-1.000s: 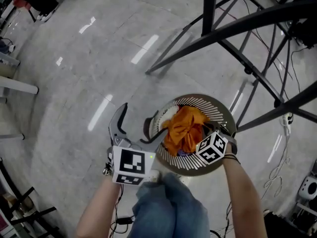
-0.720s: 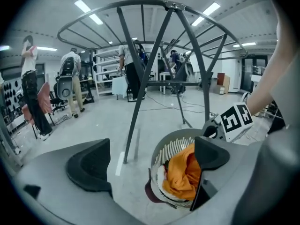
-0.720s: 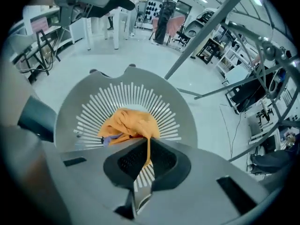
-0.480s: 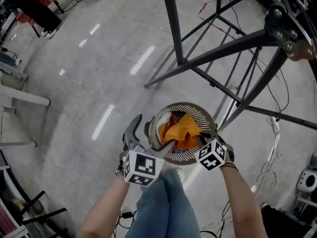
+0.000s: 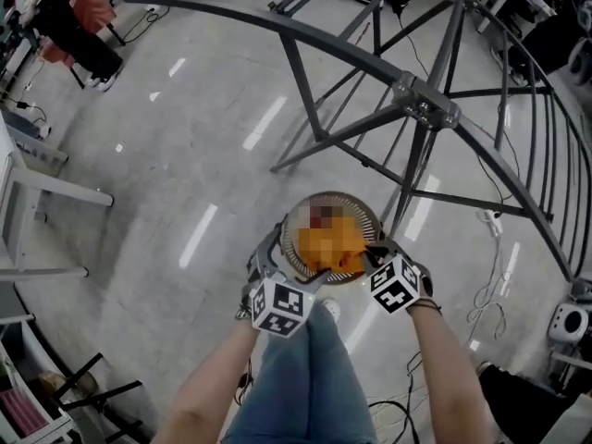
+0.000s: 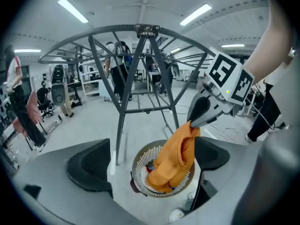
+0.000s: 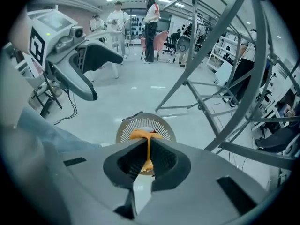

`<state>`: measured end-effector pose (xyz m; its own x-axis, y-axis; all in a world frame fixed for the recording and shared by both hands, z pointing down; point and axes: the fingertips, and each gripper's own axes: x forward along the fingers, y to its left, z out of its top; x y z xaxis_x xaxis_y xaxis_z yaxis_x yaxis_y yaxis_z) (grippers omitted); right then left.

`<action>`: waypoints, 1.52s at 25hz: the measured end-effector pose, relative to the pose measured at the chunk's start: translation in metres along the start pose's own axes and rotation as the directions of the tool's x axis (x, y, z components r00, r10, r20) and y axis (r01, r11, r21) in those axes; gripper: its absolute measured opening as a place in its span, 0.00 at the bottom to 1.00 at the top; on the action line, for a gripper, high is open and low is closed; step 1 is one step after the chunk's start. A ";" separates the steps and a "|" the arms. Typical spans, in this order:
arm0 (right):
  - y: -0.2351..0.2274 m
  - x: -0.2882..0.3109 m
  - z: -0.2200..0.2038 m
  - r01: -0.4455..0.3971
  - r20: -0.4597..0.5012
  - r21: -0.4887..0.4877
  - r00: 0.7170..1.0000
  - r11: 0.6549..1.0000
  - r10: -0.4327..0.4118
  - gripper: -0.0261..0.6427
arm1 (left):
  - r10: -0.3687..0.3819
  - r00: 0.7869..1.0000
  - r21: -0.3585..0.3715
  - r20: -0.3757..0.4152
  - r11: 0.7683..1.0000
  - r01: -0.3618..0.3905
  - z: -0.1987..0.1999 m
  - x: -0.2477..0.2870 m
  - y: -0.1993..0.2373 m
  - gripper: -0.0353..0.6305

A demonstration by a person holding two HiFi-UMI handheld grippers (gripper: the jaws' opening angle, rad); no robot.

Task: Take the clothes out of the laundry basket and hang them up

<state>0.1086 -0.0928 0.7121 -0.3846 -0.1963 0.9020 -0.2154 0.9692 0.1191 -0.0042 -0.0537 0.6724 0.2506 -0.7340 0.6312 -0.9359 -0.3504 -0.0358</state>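
Observation:
An orange garment (image 6: 178, 161) hangs from my right gripper (image 6: 191, 123), whose jaws are shut on its top edge; its lower end still droops into the round white slatted laundry basket (image 6: 139, 162). In the right gripper view the orange cloth (image 7: 140, 135) is pinched in my right gripper (image 7: 148, 146), above the basket (image 7: 126, 128). My left gripper (image 6: 150, 161) stands open and holds nothing, just left of the garment. From the head view both grippers, left (image 5: 270, 259) and right (image 5: 372, 250), sit over the basket (image 5: 294, 218), which holds more clothes.
A large grey metal drying rack (image 5: 425, 109) with crossed legs stands just behind the basket on the shiny floor. Cables (image 5: 490, 285) lie at the right. A table leg (image 5: 55, 188) is at the left. People (image 7: 117, 15) stand far off.
Both grippers have risen away from the floor, and the orange garment has been lifted partly out of the basket. The left gripper has moved in closer beside the garment.

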 end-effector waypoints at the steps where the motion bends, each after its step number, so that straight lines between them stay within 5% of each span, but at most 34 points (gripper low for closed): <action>1: 0.002 -0.015 0.006 0.004 0.009 0.004 1.000 1.000 -0.004 0.06 | 0.001 1.000 -0.006 0.005 1.000 -0.001 0.008 -0.009 -0.001 0.90; 13: -0.010 -0.173 0.093 0.035 0.158 0.164 0.985 0.986 -0.062 0.06 | -0.029 0.996 -0.055 0.081 0.998 0.033 0.104 -0.086 -0.006 0.90; 19: -0.035 -0.248 0.130 0.082 0.225 0.318 0.961 0.944 -0.159 0.06 | -0.104 0.984 0.022 0.143 0.995 0.102 0.149 -0.114 -0.016 0.90; 25: -0.066 -0.318 0.170 0.129 0.311 0.436 0.907 0.890 -0.284 0.06 | -0.159 0.967 0.101 0.200 0.985 0.141 0.191 -0.130 -0.020 0.88; 28: -0.084 -0.352 0.181 0.139 0.349 0.491 0.873 0.860 -0.340 0.06 | -0.182 0.958 0.144 0.222 0.978 0.153 0.209 -0.134 -0.030 0.78; 33: -0.095 -0.396 0.196 0.135 0.420 0.531 0.815 0.837 -0.398 0.06 | -0.238 0.942 0.213 0.237 0.959 0.188 0.221 -0.133 -0.058 0.46; 38: -0.104 -0.429 0.218 0.168 0.455 0.516 0.777 0.840 -0.435 0.06 | -0.224 0.946 0.268 0.235 0.950 0.159 0.242 -0.119 -0.062 0.37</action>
<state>0.1006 -0.1412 0.2220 -0.6132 -0.6416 0.4607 -0.7088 0.7044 0.0375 0.0837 -0.0857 0.4126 0.5052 -0.7521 0.4233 -0.7830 -0.6057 -0.1416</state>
